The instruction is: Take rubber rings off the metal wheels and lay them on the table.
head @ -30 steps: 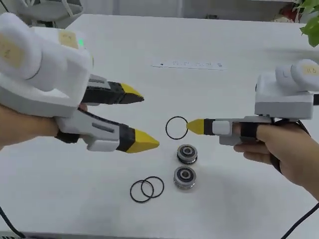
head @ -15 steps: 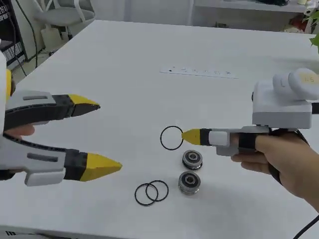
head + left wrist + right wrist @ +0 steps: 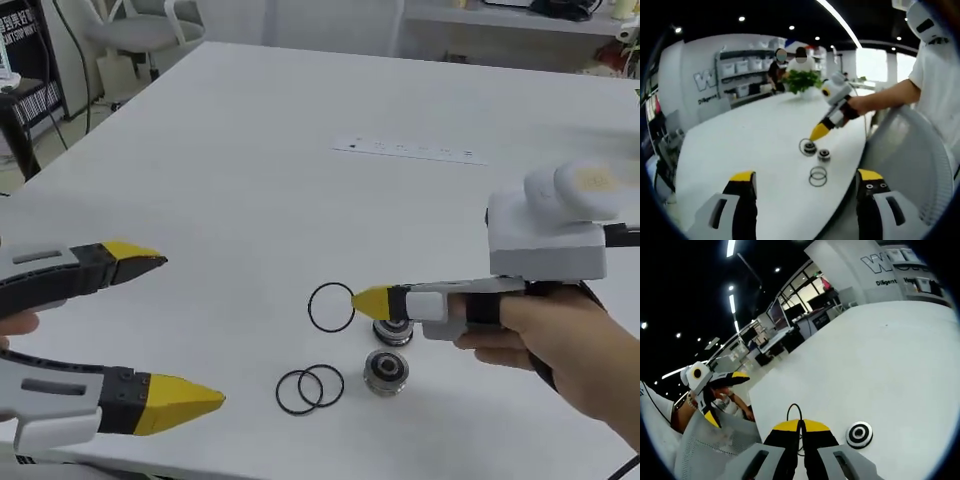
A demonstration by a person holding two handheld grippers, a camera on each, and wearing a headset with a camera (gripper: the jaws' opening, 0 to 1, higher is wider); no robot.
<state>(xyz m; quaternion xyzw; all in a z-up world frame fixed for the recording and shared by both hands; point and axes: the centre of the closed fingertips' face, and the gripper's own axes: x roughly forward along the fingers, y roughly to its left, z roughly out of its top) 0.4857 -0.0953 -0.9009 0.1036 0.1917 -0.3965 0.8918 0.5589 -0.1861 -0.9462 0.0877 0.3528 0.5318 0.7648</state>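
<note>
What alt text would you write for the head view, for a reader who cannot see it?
The right claw, shut, pinches a black rubber ring beside two metal wheels on a white table. Two more rings lie overlapped nearby; the left claw hangs open at lower left.

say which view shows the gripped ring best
Head view: the whole rubber ring shows at the tip of the right hand-held gripper. Left gripper view shows it tiny; right gripper view, just an arc.

The wall [image 3: 850, 265] bears a large "W" and "Diligen…".
</note>
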